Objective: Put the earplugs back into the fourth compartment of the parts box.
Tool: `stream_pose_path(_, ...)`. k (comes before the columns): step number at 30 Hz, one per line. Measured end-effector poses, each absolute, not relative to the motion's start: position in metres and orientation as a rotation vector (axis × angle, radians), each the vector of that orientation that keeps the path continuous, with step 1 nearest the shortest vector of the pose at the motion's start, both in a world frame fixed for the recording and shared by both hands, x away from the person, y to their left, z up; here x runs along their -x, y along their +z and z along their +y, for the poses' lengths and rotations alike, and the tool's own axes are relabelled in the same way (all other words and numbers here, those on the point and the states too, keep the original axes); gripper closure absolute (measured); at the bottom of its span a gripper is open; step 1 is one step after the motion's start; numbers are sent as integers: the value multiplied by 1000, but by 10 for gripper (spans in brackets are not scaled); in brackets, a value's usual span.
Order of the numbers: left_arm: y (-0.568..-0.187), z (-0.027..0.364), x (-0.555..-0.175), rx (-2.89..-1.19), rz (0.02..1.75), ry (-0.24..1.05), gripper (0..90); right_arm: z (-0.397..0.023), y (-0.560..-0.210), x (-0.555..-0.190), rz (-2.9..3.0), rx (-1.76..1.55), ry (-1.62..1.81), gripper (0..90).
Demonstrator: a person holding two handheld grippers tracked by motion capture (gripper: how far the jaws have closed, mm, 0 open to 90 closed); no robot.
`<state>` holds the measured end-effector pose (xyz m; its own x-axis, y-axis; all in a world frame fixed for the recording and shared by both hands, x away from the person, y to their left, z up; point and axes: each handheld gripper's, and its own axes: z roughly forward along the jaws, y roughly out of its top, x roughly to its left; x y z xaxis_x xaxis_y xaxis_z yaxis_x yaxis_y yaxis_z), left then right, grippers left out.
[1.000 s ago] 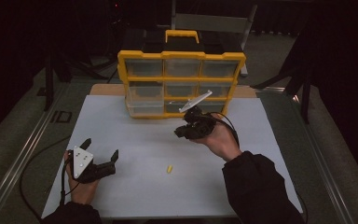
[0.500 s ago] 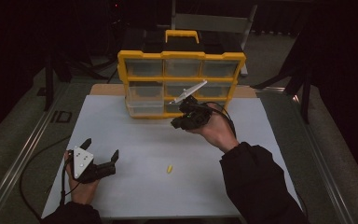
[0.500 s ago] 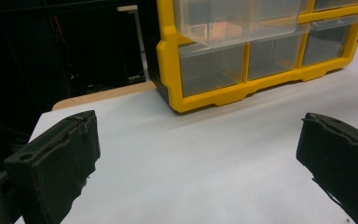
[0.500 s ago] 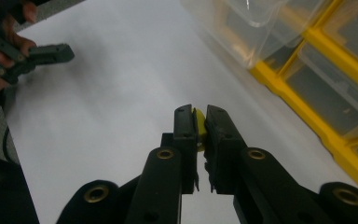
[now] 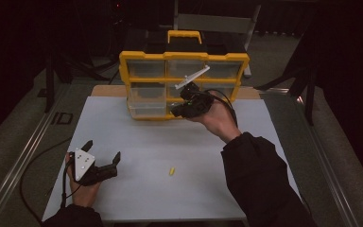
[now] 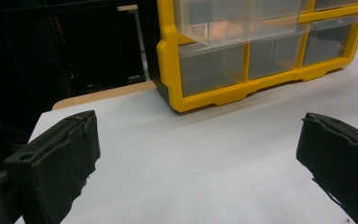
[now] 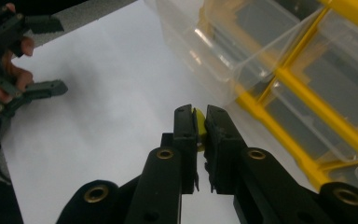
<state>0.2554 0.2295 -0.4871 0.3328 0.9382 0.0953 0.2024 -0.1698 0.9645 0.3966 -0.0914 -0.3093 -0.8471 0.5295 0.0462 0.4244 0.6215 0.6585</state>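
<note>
Looking down from the high view, you have your right gripper (image 5: 183, 109) raised in front of the yellow drawer organizer (image 5: 183, 85) at the far side of the white table (image 5: 137, 142), with its grey plate tilted up against the middle drawers. From up there its jaws are too dark and small to read. Your right gripper view settles it: the right gripper (image 7: 198, 122) has its two black jaws pressed nearly together on a small yellow piece (image 7: 199, 128), which peeks out between the pads near the tips, and just beyond them one clear drawer (image 7: 223, 42) of the organizer stands pulled out. That same view catches your other hand and its gripper at the upper left, resting on the table well apart. The high view alone shows a second small yellow piece (image 5: 172, 170) lying loose on the table between your two arms, nearer your side. Your left gripper (image 5: 101, 168) sits low at the near left of the table; your left gripper view shows its jaws spread wide with nothing between them, facing the organizer's lower left corner (image 6: 186, 100).
</note>
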Motion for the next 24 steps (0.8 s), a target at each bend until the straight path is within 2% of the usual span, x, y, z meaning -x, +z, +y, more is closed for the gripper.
stream_pose_path(24, -487, 230, -256, -1610, 1054, 934, 4, -79, -295, -432, 2583, -871, 1086, 829)
